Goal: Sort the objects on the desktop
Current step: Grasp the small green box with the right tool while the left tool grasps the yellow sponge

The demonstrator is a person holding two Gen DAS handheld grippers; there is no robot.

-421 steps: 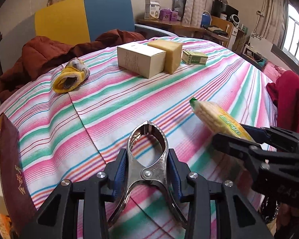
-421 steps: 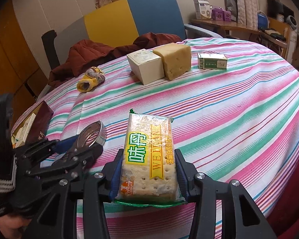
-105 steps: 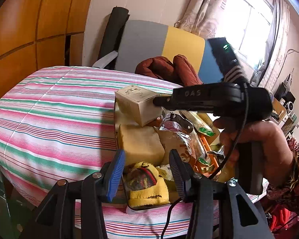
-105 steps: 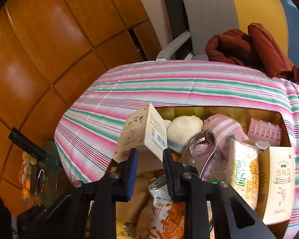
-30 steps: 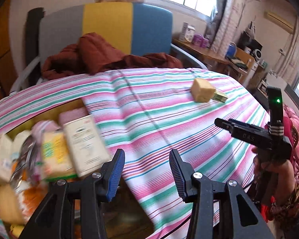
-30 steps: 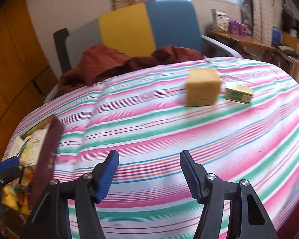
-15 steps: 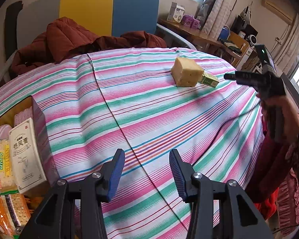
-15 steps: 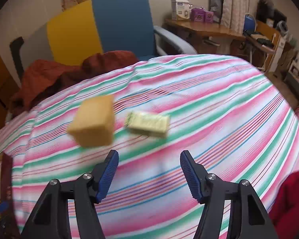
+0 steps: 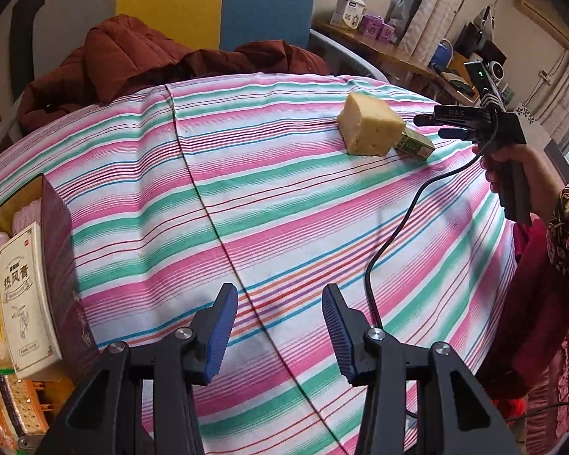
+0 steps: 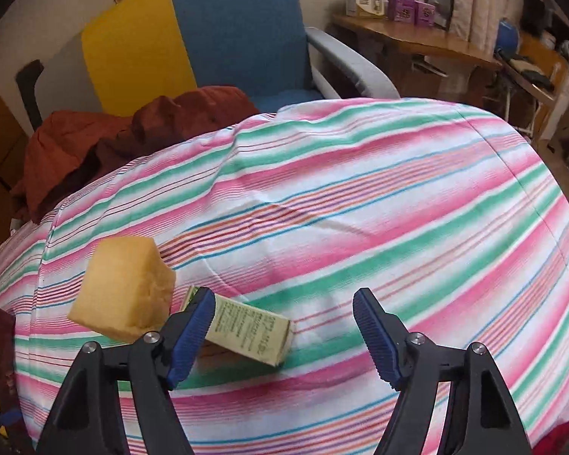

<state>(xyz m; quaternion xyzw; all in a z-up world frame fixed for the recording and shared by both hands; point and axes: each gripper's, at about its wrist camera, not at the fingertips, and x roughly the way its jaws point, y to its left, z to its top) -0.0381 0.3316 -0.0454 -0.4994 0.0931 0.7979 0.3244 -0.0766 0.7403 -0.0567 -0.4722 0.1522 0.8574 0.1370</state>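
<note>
The right gripper [image 10: 280,331], jaws just widened and empty, now closes in on the small green box [image 10: 248,328] beside the yellow sponge block [image 10: 123,288], while the left gripper [image 9: 278,328] hangs open-jawed and empty.

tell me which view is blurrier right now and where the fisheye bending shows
Right wrist view: motion-smeared, the yellow sponge block and small green box soft-edged. Left wrist view: sharp. Both views: the striped tablecloth bulges like a dome, corners dark.

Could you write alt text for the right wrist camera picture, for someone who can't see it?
An open two-finger gripper, holding nothing, hangs over a small green box lying beside a yellow sponge block on a pink, green and white striped tablecloth. Behind stand a yellow and blue chair and a rust-red jacket.
</note>
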